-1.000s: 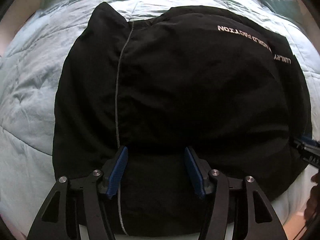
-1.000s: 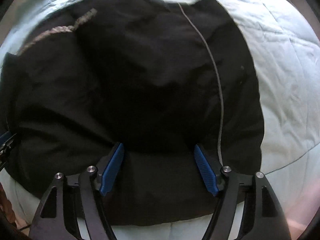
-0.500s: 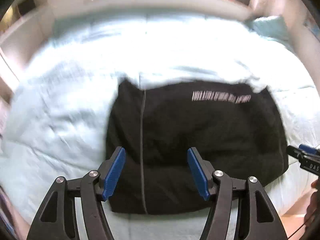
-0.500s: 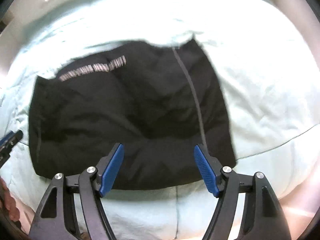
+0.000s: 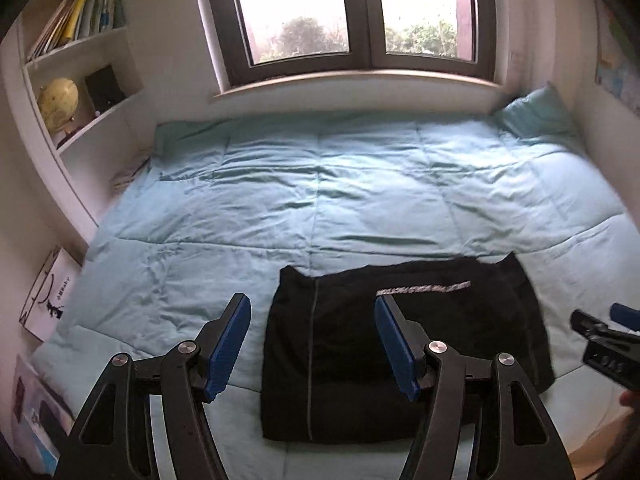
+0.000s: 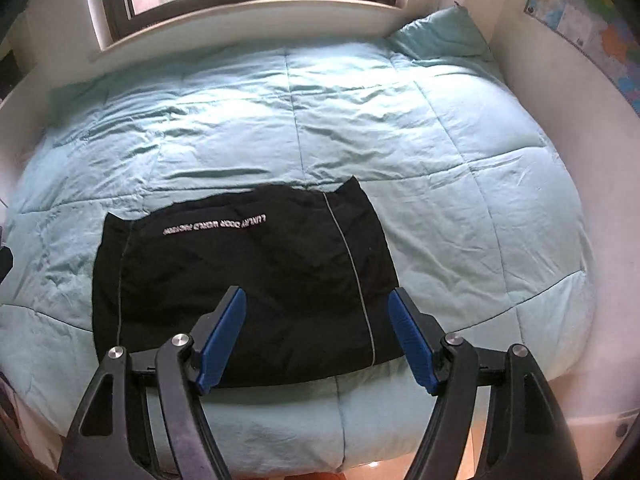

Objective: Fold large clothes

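A black garment with white lettering and thin grey stripes lies folded into a flat rectangle near the front edge of the bed. In the right wrist view the same black garment shows its lettering near the far edge. My left gripper hangs open high above the garment's left part, nothing between its blue pads. My right gripper is open too, above the garment's near right corner, holding nothing. The tip of the right gripper shows at the right edge of the left wrist view.
A light blue quilt covers the bed. A pillow lies at the far right corner under a window. White shelves with books and a globe stand to the left. A map hangs on the right wall.
Both grippers have risen well away from the garment, which lies flat on the bed and looks much smaller. The room, window and shelves have come into view.
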Available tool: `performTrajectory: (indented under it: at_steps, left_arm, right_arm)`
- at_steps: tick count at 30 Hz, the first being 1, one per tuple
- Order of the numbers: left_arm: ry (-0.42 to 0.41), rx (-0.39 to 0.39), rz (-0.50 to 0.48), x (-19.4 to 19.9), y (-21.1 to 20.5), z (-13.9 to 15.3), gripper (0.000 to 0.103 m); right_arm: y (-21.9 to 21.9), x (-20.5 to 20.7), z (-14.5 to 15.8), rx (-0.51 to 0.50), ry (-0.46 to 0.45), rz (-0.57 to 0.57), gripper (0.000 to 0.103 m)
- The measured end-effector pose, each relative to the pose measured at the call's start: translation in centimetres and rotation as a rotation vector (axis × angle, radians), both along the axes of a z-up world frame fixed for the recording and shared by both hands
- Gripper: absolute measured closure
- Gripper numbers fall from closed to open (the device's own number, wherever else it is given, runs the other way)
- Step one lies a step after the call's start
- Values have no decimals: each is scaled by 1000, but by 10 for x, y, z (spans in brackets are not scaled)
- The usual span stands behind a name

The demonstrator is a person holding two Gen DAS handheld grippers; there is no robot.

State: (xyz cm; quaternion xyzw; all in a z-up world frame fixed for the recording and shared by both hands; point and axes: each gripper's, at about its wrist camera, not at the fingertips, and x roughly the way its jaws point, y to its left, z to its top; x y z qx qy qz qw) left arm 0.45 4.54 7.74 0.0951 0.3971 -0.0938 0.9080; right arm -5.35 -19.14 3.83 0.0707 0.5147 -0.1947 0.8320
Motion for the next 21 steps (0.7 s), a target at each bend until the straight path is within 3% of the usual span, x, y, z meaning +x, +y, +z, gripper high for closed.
performTrajectory:
  at_steps: [8,21]
  left_arm:
    - [17,9,-17,1,-9,-8,37]
    - [57,5,-32,6,-11,-17,37]
  right_arm:
    - [14,1,25,-27,-41,27,28]
    - [16,7,14,-19,-7,22,27]
